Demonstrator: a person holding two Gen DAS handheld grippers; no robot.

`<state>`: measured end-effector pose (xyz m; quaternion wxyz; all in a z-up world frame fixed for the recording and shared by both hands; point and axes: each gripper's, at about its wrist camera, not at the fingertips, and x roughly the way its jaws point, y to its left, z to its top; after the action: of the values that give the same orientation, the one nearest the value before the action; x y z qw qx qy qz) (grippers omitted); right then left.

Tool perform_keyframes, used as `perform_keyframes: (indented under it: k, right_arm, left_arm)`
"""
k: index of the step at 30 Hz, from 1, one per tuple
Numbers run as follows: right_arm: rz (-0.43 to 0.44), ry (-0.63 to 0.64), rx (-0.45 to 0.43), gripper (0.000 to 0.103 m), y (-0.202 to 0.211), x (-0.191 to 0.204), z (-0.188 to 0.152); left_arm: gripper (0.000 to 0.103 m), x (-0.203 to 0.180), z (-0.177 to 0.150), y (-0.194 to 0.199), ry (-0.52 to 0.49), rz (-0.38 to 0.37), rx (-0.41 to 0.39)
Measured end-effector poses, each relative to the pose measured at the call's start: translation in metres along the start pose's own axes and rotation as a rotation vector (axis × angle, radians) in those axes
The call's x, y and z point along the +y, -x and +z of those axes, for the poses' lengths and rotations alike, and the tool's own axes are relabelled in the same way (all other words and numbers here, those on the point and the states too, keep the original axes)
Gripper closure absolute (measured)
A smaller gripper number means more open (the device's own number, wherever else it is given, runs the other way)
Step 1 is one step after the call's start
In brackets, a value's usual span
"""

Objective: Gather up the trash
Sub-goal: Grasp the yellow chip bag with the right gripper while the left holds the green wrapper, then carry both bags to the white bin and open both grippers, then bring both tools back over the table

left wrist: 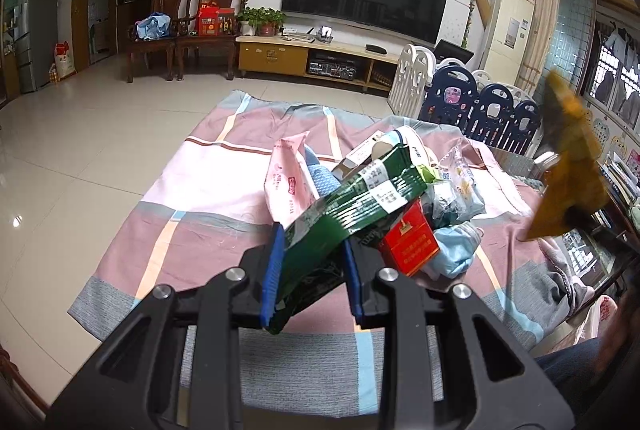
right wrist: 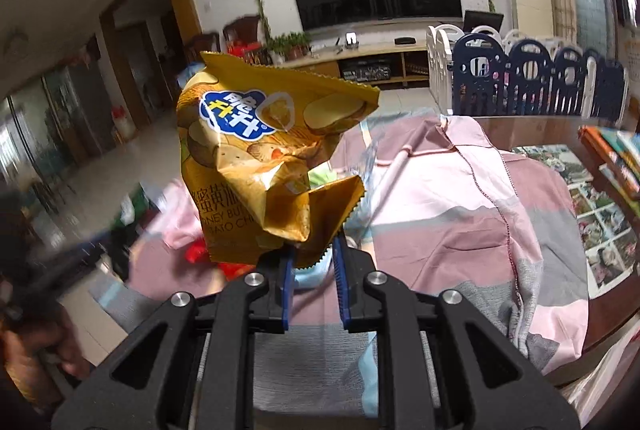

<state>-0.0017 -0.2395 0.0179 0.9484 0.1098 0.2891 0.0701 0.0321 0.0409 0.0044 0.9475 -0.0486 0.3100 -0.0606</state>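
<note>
Trash sits heaped on the pink-and-grey checked cloth [left wrist: 208, 166] — a pink packet [left wrist: 286, 178], a red carton [left wrist: 408, 248], crumpled wrappers. Left gripper [left wrist: 312, 270] pinches the green packaging [left wrist: 360, 206] at the near edge of the heap. Right gripper [right wrist: 312, 266] holds a crumpled yellow chip bag [right wrist: 256, 158] by its bottom corner — lifted clear above the cloth.

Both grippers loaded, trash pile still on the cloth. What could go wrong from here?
1. The right gripper pinches only a bottom corner of the yellow chip bag; it may slip free while carried.
2. The left gripper holds the green wrapper, which lies against the red box and pink packet; lifting may drag or scatter them over the striped cloth.
</note>
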Motion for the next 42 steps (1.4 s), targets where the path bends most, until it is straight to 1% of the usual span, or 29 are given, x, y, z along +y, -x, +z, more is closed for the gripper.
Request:
perform_keyframes:
  k: [2,4,5,7,8,10,11,14,15,16,17,18,19,20,21,22,23,25,27,29,30,31,32,33,35,37,39,40,42]
  right_arm:
    - [-0.018,-0.024,-0.037,0.085,0.032,-0.02,0.011]
    - [-0.058,-0.04,-0.077,0.084,0.074,-0.048,0.019]
    - [-0.089,-0.042,-0.086,0.084,0.093,-0.062,0.02]
    - [-0.197,-0.042,-0.094,0.084,0.132,-0.098,0.014]
    - [-0.268,-0.041,-0.073,0.084,0.149,-0.119,0.005]
    - [-0.375,-0.06,-0.036,0.084,0.171,-0.152,-0.018]
    - [-0.411,-0.083,-0.014,0.083,0.18,-0.17,-0.034]
    - [-0.513,-0.176,0.105,0.081,0.196,-0.219,-0.093]
    - [-0.541,-0.206,0.147,0.078,0.198,-0.233,-0.116]
    - [-0.557,-0.228,0.181,0.069,0.198,-0.244,-0.133]
    - [-0.572,-0.249,0.216,0.055,0.197,-0.254,-0.149]
    - [-0.585,-0.279,0.251,0.046,0.195,-0.264,-0.164]
    - [-0.592,-0.312,0.266,0.04,0.197,-0.273,-0.173]
    - [-0.591,-0.344,0.257,0.04,0.202,-0.279,-0.179]
    - [-0.588,-0.369,0.226,0.038,0.209,-0.281,-0.181]
    - [-0.588,-0.38,0.179,0.028,0.219,-0.281,-0.179]
    - [-0.592,-0.38,0.136,0.018,0.229,-0.281,-0.174]
    - [-0.604,-0.378,0.021,0.017,0.254,-0.277,-0.161]
    - [-0.624,-0.378,-0.074,0.017,0.277,-0.272,-0.142]
    - [-0.635,-0.397,-0.164,0.015,0.298,-0.267,-0.124]
    - [-0.633,-0.401,-0.197,0.014,0.306,-0.268,-0.115]
    - [-0.633,-0.393,-0.224,0.012,0.313,-0.266,-0.108]
    - [-0.638,-0.378,-0.243,0.011,0.32,-0.262,-0.099]
    - [-0.642,-0.349,-0.256,0.01,0.325,-0.253,-0.091]
    - [-0.633,-0.303,-0.262,0.008,0.328,-0.239,-0.082]
    - [-0.612,-0.262,-0.241,0.007,0.321,-0.224,-0.077]
    - [-0.565,-0.245,-0.215,0.007,0.306,-0.21,-0.074]
    - [-0.541,-0.24,-0.2,0.007,0.296,-0.204,-0.073]
    - [-0.484,-0.222,-0.17,0.007,0.271,-0.186,-0.067]
  left_arm:
    - [0.074,0.0,0.0,0.001,0.0,-0.005,-0.004]
    - [0.074,-0.001,0.001,0.003,0.0,-0.014,-0.009]
    - [0.074,-0.001,0.001,0.003,-0.001,-0.017,-0.011]
    - [0.074,-0.003,0.0,0.003,-0.005,-0.027,-0.011]
    - [0.074,-0.007,0.0,0.002,-0.014,-0.038,-0.008]
    - [0.074,-0.013,0.0,0.001,-0.027,-0.058,-0.004]
    - [0.074,-0.02,0.0,0.0,-0.041,-0.08,0.001]
    - [0.073,-0.048,-0.002,-0.001,-0.116,-0.139,0.032]
    - [0.072,-0.059,-0.004,-0.001,-0.138,-0.157,0.039]
    - [0.072,-0.073,-0.005,0.001,-0.16,-0.185,0.051]
    - [0.072,-0.095,-0.006,0.005,-0.177,-0.233,0.062]
    - [0.072,-0.111,-0.007,0.008,-0.186,-0.269,0.069]
    - [0.072,-0.136,-0.007,0.013,-0.204,-0.325,0.082]
    - [0.072,-0.162,-0.007,0.02,-0.224,-0.377,0.091]
    - [0.072,-0.182,-0.008,0.026,-0.245,-0.412,0.095]
    - [0.07,-0.218,-0.009,0.036,-0.29,-0.471,0.105]
    - [0.068,-0.238,-0.011,0.042,-0.315,-0.504,0.111]
    - [0.066,-0.294,-0.019,0.058,-0.372,-0.597,0.133]
    - [0.066,-0.35,-0.032,0.069,-0.407,-0.705,0.176]
    - [0.065,-0.397,-0.05,0.07,-0.43,-0.779,0.247]
    - [0.062,-0.415,-0.06,0.069,-0.438,-0.803,0.279]
    - [0.047,-0.429,-0.07,0.066,-0.449,-0.819,0.309]
    - [0.028,-0.444,-0.08,0.062,-0.468,-0.815,0.341]
    - [0.023,-0.451,-0.087,0.059,-0.474,-0.796,0.346]
    - [0.019,-0.452,-0.093,0.051,-0.462,-0.735,0.343]
    - [0.014,-0.434,-0.086,0.043,-0.405,-0.705,0.359]
    - [0.014,-0.397,-0.069,0.038,-0.325,-0.677,0.372]
    - [0.011,-0.372,-0.057,0.036,-0.268,-0.668,0.367]
    - [0.007,-0.324,-0.04,0.038,-0.197,-0.646,0.329]
